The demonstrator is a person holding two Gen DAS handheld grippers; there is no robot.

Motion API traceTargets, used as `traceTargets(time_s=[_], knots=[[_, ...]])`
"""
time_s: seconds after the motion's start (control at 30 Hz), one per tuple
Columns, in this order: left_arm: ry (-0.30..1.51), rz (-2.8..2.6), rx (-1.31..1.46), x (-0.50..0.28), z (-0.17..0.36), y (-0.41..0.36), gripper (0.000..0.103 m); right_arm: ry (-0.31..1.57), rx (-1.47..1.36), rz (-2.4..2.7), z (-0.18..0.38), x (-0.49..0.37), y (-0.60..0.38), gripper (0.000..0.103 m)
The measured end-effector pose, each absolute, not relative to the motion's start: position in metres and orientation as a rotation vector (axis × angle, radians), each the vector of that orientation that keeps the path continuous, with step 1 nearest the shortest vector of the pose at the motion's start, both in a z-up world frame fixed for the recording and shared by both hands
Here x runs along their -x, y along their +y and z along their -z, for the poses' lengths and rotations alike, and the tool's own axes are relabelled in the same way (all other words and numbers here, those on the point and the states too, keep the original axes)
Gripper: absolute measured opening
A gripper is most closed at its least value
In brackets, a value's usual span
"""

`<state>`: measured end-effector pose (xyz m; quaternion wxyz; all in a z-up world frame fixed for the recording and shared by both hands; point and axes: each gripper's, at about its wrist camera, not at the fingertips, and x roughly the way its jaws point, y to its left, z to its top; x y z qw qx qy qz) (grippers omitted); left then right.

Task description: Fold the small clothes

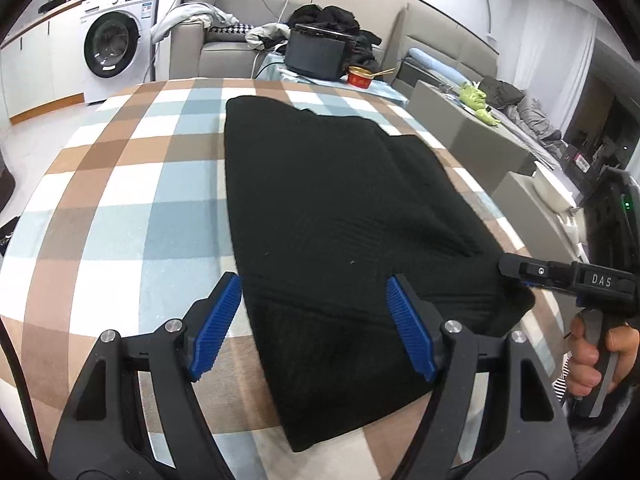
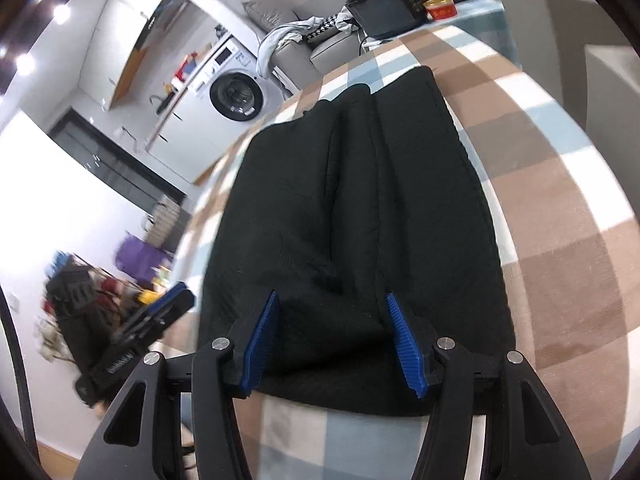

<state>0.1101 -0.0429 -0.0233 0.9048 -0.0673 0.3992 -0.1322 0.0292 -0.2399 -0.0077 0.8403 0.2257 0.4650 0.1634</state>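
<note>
Black garment lies lengthwise folded, frame centre, on checked cloth; left gripper and right gripper both spread wide, straddling near hem, seemingly for next fold.

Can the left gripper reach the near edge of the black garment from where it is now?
Probably yes. The left gripper is open and already straddles the near left edge of the black garment, which lies flat on the checked cloth. Nothing lies between them; the right gripper works the other corner.
</note>
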Motion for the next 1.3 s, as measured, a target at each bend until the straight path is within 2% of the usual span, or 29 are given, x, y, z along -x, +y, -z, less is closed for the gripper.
traceTargets(time_s=[0.03, 0.1, 0.13, 0.17, 0.23, 0.33, 0.4, 0.47, 0.57, 0.67, 0.87, 0.93, 1.0, 1.03, 1.17, 1.23, 1.3], knots=[[0.834, 0.28, 0.134, -0.11, 0.025, -0.039, 0.073, 0.981, -0.447, -0.34, 0.007, -0.028, -0.236, 0.057], [0.836, 0.275, 0.132, -0.109, 0.028, -0.037, 0.073, 0.982, -0.391, -0.342, 0.005, -0.027, -0.229, 0.043], [0.838, 0.274, 0.13, -0.108, 0.03, -0.036, 0.073, 0.984, -0.368, -0.338, 0.005, -0.027, -0.228, 0.026], [0.845, 0.278, 0.128, -0.108, 0.03, -0.037, 0.073, 0.987, -0.342, -0.334, 0.005, -0.026, -0.227, 0.018], [0.856, 0.291, 0.128, -0.109, 0.031, -0.041, 0.073, 0.982, -0.329, -0.368, 0.002, -0.021, -0.227, 0.014], [0.852, 0.306, 0.131, -0.108, 0.029, -0.047, 0.073, 0.947, -0.315, -0.44, -0.017, -0.006, -0.23, 0.013], [0.847, 0.327, 0.127, -0.111, 0.025, -0.06, 0.073, 0.991, -0.254, -0.409, -0.013, -0.002, -0.231, 0.016], [0.844, 0.343, 0.095, -0.109, 0.026, -0.067, 0.074, 1.073, -0.155, -0.362, -0.001, -0.005, -0.23, 0.025], [0.879, 0.352, 0.025, -0.11, 0.038, -0.082, 0.074, 1.02, -0.203, -0.366, -0.007, -0.005, -0.24, 0.038], [0.928, 0.337, -0.065, -0.11, 0.052, -0.093, 0.074, 0.949, -0.209, -0.371, -0.019, -0.013, -0.239, 0.041], [0.939, 0.363, -0.099, -0.11, 0.057, -0.095, 0.076, 1.002, -0.259, -0.445, -0.01, -0.076, -0.216, 0.041], [0.939, 0.372, -0.099, -0.111, 0.057, -0.094, 0.077, 1.098, -0.269, -0.457, 0.009, -0.103, -0.207, 0.04], [0.937, 0.375, -0.102, -0.112, 0.058, -0.093, 0.077, 1.117, -0.258, -0.458, 0.016, -0.117, -0.202, 0.023], [0.934, 0.379, -0.103, -0.113, 0.058, -0.093, 0.077, 1.12, -0.237, -0.456, 0.013, -0.122, -0.201, 0.008], [0.93, 0.386, -0.112, -0.11, 0.058, -0.093, 0.078, 0.997, -0.23, -0.454, -0.013, -0.122, -0.208, 0.007], [0.931, 0.382, -0.124, -0.111, 0.058, -0.094, 0.078, 1.03, -0.193, -0.411, -0.006, -0.121, -0.207, 0.009], [0.931, 0.385, -0.118, -0.11, 0.058, -0.093, 0.078, 1.079, -0.185, -0.391, -0.001, -0.117, -0.212, 0.014]])
